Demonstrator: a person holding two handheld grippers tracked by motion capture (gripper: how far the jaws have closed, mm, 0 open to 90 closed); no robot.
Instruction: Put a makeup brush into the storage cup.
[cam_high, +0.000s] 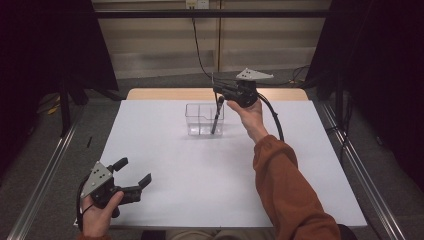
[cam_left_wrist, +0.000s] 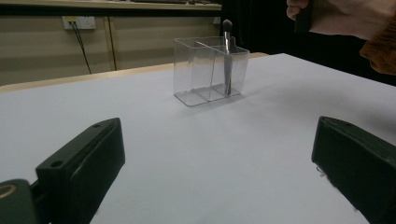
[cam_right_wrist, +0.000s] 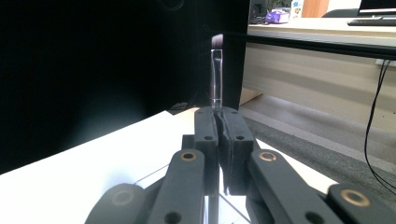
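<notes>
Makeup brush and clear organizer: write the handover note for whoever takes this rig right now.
Right gripper: shut on the makeup brush, bristles up, held over the clear organizer at the far middle of the table.
Left gripper: open, holding nothing, at the near left corner of the table.
Brush: its lower end is inside the organizer's right-hand compartment, seen from the person's side; the other compartment looks empty.
Done: brush lowered into the compartment.
Left, probably: open the right gripper and draw it clear. Whether the brush already rests on the bottom cannot be told.
</notes>
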